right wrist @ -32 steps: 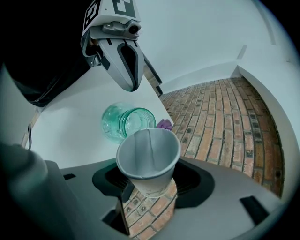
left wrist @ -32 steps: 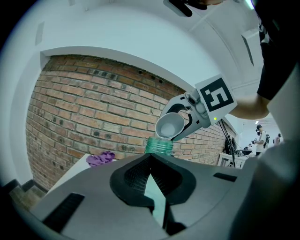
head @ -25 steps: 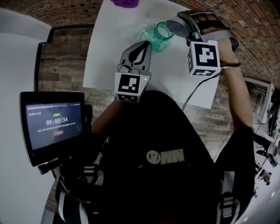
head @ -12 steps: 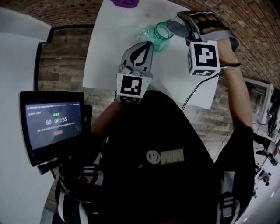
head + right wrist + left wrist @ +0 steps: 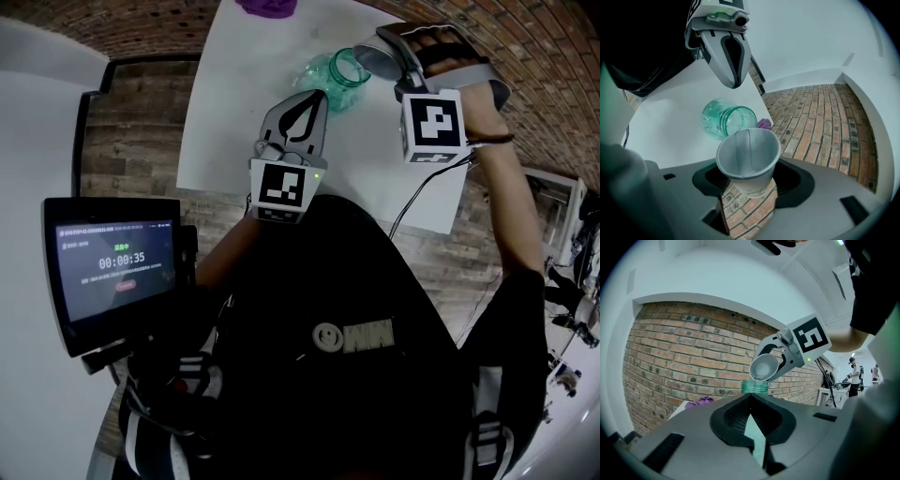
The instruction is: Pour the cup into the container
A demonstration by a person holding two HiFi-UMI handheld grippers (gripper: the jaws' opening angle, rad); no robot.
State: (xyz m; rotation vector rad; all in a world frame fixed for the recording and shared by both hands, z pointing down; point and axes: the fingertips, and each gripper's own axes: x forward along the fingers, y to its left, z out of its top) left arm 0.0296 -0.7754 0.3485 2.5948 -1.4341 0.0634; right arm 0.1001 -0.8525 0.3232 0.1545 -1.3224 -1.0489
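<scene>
A green glass jar [image 5: 340, 73] stands upright on the white table [image 5: 234, 112], its mouth open. My right gripper [image 5: 380, 49] is shut on a grey paper cup [image 5: 373, 58], which is tipped steeply with its rim just above the jar's mouth. In the right gripper view the cup [image 5: 749, 157] looks empty inside, with the jar [image 5: 725, 119] beyond it. My left gripper [image 5: 316, 95] points level at the jar's near side with its tips together and nothing held. Whether it touches the jar I cannot tell. In the left gripper view the cup [image 5: 763, 368] hangs over the jar's rim [image 5: 754, 386].
A purple object [image 5: 267, 6] lies at the table's far edge. A tablet with a running timer [image 5: 112, 258] sits at the left, off the table. Brick floor surrounds the table, and a cable [image 5: 412, 202] runs off its near right edge.
</scene>
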